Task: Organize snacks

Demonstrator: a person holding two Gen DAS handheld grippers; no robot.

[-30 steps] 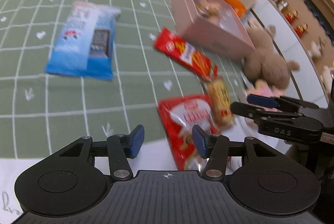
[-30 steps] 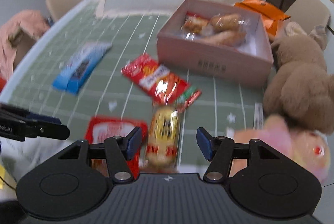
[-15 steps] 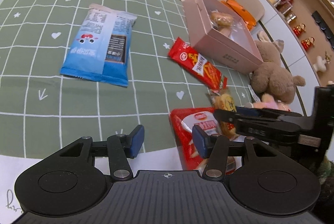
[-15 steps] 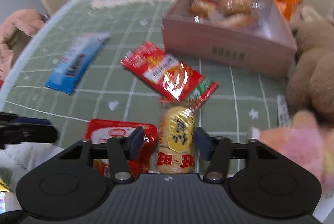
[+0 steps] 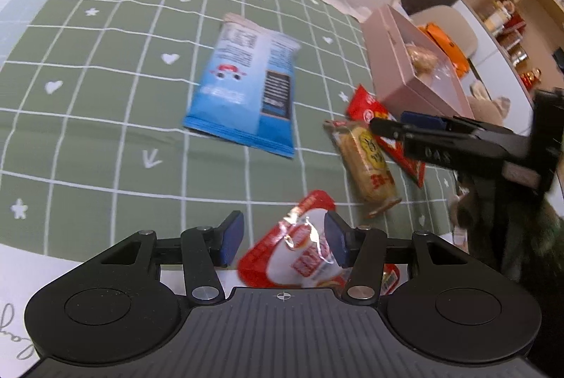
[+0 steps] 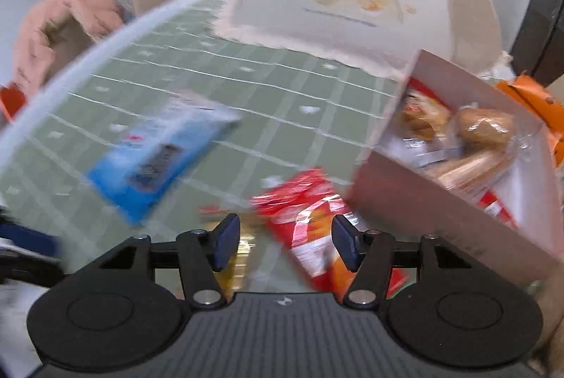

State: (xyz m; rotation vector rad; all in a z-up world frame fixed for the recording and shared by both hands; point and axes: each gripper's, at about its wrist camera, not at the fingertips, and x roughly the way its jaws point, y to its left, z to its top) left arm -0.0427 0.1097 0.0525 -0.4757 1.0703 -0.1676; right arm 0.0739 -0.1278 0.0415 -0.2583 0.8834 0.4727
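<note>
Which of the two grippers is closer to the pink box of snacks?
Right. The right gripper is just beside the pink box; the left gripper is farther back, over a red packet.

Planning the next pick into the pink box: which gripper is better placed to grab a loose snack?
Right, I'd judge. The right gripper has open jaws straddling the long red packet, right beside the pink box. The left gripper is open over the red-and-white pouch, farther from the box.

The whole right wrist view is smeared; the blue packet is unreadable. The red-and-white packet is half hidden beneath the left gripper.
</note>
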